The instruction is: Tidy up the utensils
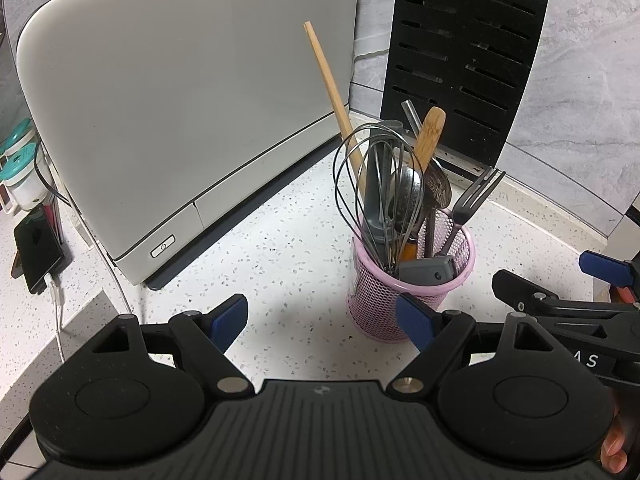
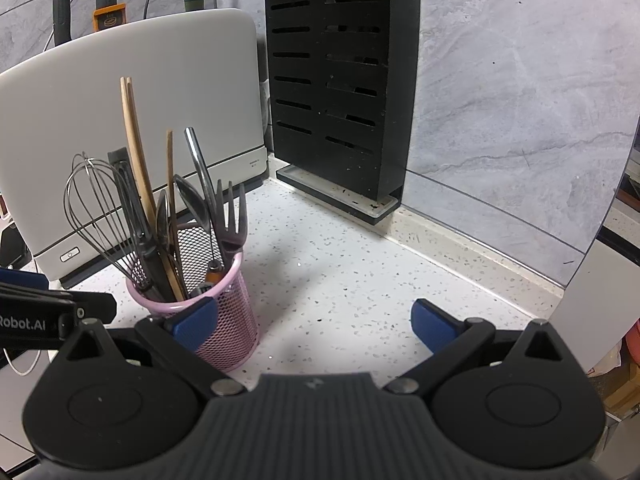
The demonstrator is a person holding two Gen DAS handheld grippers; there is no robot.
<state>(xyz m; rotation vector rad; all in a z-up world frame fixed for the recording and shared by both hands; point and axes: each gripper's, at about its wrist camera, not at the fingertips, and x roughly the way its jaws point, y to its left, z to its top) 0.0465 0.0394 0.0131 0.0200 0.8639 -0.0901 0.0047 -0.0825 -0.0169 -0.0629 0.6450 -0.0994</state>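
Note:
A pink mesh cup (image 1: 380, 304) (image 2: 230, 320) stands on the speckled counter. It holds a wire whisk (image 1: 374, 184) (image 2: 94, 204), wooden chopsticks (image 1: 328, 80) (image 2: 134, 144), a wooden spatula (image 1: 430, 132), spoons, a grey fork (image 1: 474, 200) (image 2: 232, 216) and dark-handled tools. My left gripper (image 1: 324, 326) is open just left of and in front of the cup, with nothing between its fingers. My right gripper (image 2: 314, 326) is open to the right of the cup, also empty; its left pad (image 2: 196, 322) is close to the cup's rim. The right gripper (image 1: 560, 280) shows at the edge of the left wrist view.
A large white appliance (image 1: 180, 120) (image 2: 120, 140) stands behind and left of the cup. A black slotted knife block (image 1: 464, 60) (image 2: 340, 92) stands against the grey wall. A phone on a cable (image 1: 36, 252) leans at the far left. Bare counter (image 2: 360, 264) lies right of the cup.

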